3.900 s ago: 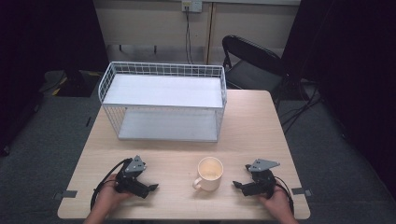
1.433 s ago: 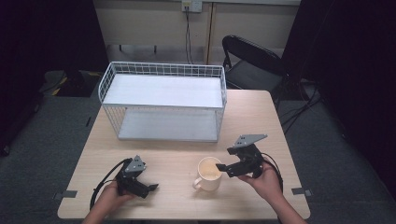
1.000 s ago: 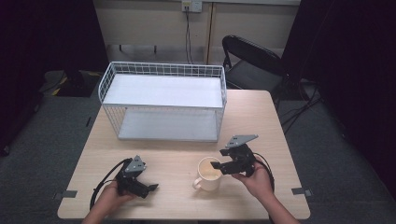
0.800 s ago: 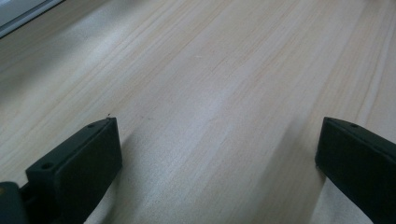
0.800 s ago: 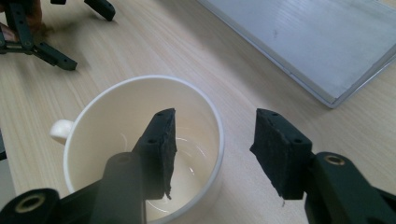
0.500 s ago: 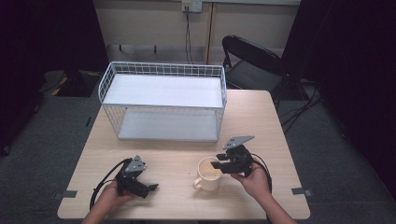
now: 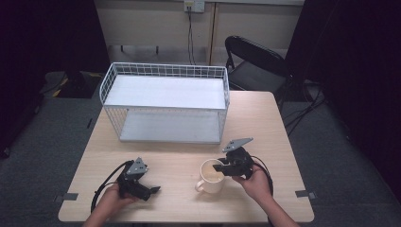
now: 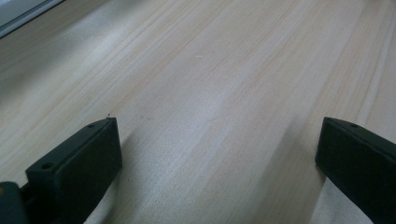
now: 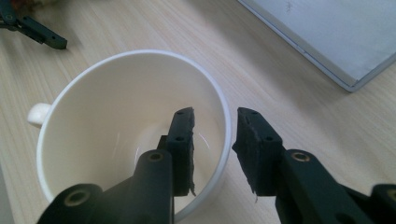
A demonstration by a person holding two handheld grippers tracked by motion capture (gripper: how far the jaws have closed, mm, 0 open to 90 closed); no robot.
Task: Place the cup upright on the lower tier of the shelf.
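Note:
A cream mug (image 7: 210, 177) stands upright and empty on the wooden table (image 7: 265, 123), its handle toward the front left. My right gripper (image 7: 222, 166) is at the mug's right rim. In the right gripper view the mug (image 9: 116, 116) has one jaw inside it and the other outside, so my right gripper (image 9: 215, 114) straddles the wall with a narrow gap left, open. My left gripper (image 7: 152, 190) rests near the front left edge. Its own view has the left gripper (image 8: 217, 126) open wide over bare wood.
A white wire rack (image 7: 165, 92) with two shelves stands at the back middle of the table; its lower shelf's edge (image 9: 336, 37) lies close beyond the mug. A black chair (image 7: 253, 61) stands behind the table. The left gripper (image 9: 35, 30) lies past the mug's handle.
My right gripper moved from the table's front right leftward to the mug and lowered its jaws over the rim. The left gripper and the mug stayed put.

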